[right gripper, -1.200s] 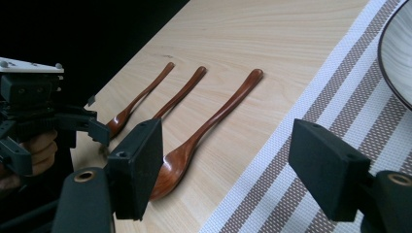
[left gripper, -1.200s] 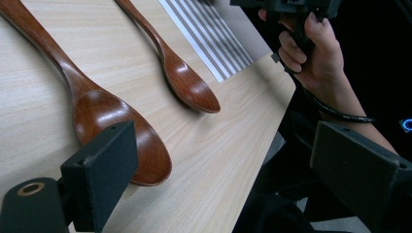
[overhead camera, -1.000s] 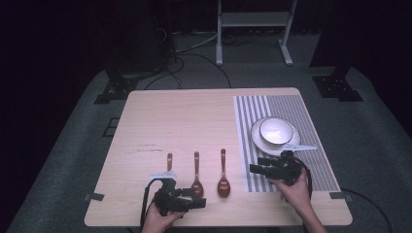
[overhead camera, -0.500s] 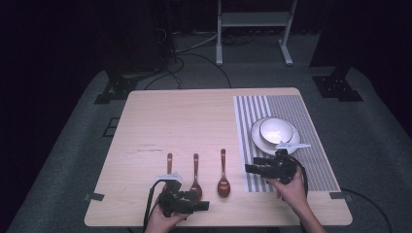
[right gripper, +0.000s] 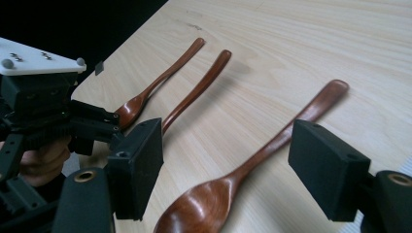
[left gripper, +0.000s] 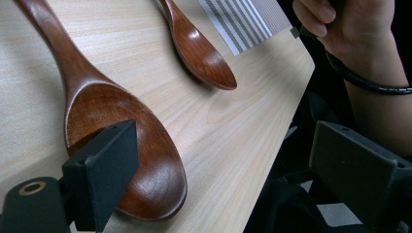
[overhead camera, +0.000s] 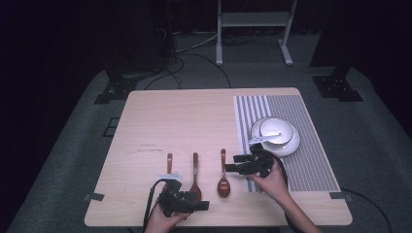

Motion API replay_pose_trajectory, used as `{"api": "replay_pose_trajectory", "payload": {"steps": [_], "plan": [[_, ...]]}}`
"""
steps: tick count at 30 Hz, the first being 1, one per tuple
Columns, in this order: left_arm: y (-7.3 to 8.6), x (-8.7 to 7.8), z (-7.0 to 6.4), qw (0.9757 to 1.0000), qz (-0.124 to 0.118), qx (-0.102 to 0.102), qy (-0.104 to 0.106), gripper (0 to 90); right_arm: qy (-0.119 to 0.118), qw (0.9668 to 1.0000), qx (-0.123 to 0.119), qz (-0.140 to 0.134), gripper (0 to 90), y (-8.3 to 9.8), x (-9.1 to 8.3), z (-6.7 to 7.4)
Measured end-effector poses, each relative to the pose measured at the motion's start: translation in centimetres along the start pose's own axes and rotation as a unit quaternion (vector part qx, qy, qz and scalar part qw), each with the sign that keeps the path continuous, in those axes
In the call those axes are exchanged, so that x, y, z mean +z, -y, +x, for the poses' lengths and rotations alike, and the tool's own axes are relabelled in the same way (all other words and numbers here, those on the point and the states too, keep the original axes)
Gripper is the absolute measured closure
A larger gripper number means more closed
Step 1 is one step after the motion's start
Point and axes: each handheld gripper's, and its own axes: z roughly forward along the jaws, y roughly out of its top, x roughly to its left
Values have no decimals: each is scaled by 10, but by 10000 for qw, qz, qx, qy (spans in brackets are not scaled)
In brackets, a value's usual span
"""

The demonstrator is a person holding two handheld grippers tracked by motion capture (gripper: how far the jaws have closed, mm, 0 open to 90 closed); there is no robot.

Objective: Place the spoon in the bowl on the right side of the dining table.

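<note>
Spoons of dark brown polished wood lie in a row near the table's front edge: the largest wooden spoon sits just left of the striped grey placemat, the middle spoon beside it, the small spoon farthest left. The right gripper hangs released, its jaws straddling the largest spoon's neck. The left gripper, also spread, is at the middle spoon's bowl. Closing squarely across the narrow neck, not the slippery bowl, would likely hold best.
</note>
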Motion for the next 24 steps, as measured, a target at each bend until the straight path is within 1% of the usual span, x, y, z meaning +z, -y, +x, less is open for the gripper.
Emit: {"api": "replay_pose_trajectory", "payload": {"steps": [2,10,18,24], "plan": [[0,0,1,10000,3,6,10,96,-6,10000,-4,95,275,-5,8,1],[0,0,1,10000,-3,-23,24,96,-35,9997,46,221,274,-16,21,5],[0,-1,1,10000,2,-25,51,96,-20,9995,98,313,274,-20,30,5],[0,-1,2,10000,0,-24,57,96,12,9991,40,419,274,-24,40,8]]}}
